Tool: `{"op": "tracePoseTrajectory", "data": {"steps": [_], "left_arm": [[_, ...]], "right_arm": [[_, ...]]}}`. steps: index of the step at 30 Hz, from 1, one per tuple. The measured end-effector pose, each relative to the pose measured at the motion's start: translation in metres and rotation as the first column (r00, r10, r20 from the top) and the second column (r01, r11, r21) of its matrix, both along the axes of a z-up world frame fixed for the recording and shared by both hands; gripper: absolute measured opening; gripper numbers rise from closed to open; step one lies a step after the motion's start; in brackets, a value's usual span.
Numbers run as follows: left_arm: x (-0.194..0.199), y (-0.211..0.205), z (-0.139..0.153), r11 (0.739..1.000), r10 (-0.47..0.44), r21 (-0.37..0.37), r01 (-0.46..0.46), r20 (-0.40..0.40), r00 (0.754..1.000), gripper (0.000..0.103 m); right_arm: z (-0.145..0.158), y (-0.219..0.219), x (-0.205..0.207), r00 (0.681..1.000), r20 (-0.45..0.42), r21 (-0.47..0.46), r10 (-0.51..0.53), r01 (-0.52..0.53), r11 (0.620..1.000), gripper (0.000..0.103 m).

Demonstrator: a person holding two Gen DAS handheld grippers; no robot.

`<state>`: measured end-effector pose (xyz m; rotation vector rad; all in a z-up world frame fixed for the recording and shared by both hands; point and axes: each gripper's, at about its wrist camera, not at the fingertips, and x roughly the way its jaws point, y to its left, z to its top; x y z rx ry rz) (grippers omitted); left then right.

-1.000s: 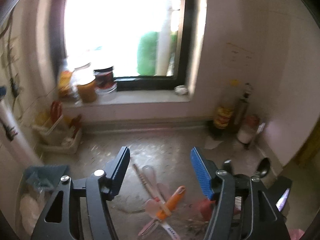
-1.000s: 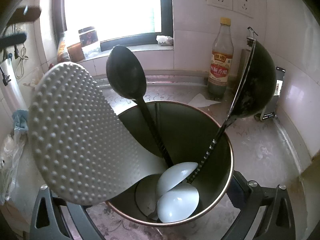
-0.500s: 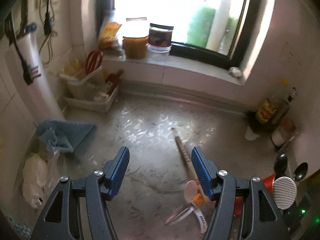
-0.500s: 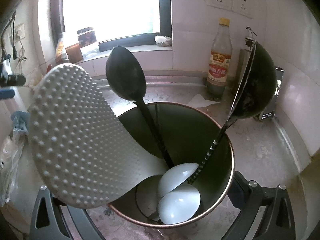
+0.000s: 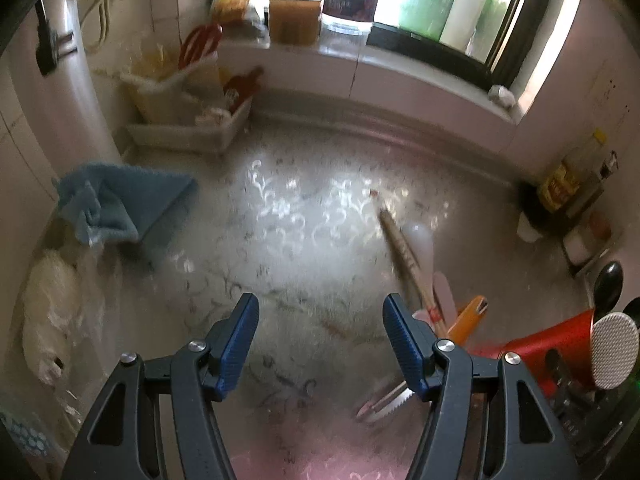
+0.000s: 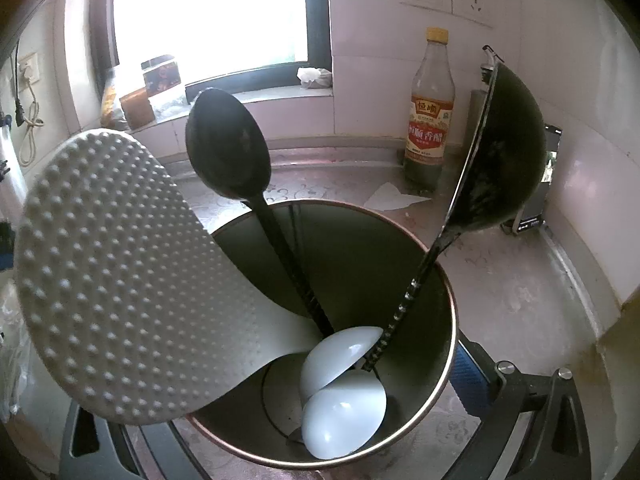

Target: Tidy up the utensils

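My left gripper (image 5: 320,340) hangs open over the bare patterned counter with nothing between its blue pads. Just right of it lie loose utensils: chopsticks (image 5: 404,252), a white spoon (image 5: 418,236), an orange-handled tool (image 5: 466,320) and a serrated blade (image 5: 384,402). The red utensil holder (image 5: 552,344) stands at the far right. My right gripper (image 6: 304,412) is shut on that holder (image 6: 448,292), its fingers on either side. Inside stand a dimpled white rice paddle (image 6: 116,280), a black spoon (image 6: 226,148), a black ladle (image 6: 504,152) and two white spoons (image 6: 344,420).
A blue cloth (image 5: 116,204) and a plastic bag (image 5: 48,312) lie at the counter's left. A white tray (image 5: 192,132) of items sits at the back left, with jars (image 5: 294,20) on the sill. A vinegar bottle (image 6: 430,120) and a phone (image 6: 536,184) stand by the right wall.
My left gripper has sunk toward the counter and swung left, so the loose utensils now lie right of its jaws. The right gripper and holder have not moved.
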<state>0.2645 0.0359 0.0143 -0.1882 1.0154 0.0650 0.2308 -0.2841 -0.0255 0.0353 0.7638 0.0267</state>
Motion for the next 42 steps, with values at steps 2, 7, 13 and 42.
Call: {"op": "tracePoseTrajectory", "data": {"steps": [2,7,13,42], "left_arm": [[-0.001,-0.002,-0.005,1.0,-0.012,-0.008,0.012,-0.015,1.0,0.065],[-0.002,-0.008,-0.015,0.998,-0.046,-0.05,0.043,-0.044,0.998,0.065],[0.001,-0.021,-0.026,0.986,-0.107,-0.138,0.097,-0.068,0.992,0.065],[-0.02,-0.02,-0.097,0.893,-0.233,-0.437,0.112,-0.235,0.944,0.058]], "right_arm": [[0.0,0.0,0.0,1.0,0.0,0.001,-0.001,0.001,1.0,0.103],[0.0,0.003,0.001,1.0,-0.004,0.0,0.002,-0.002,1.0,0.103],[0.0,0.004,0.002,1.0,-0.006,-0.001,0.002,-0.002,1.0,0.103],[-0.002,0.006,0.001,1.0,-0.008,-0.002,0.008,-0.008,1.0,0.103]]}}
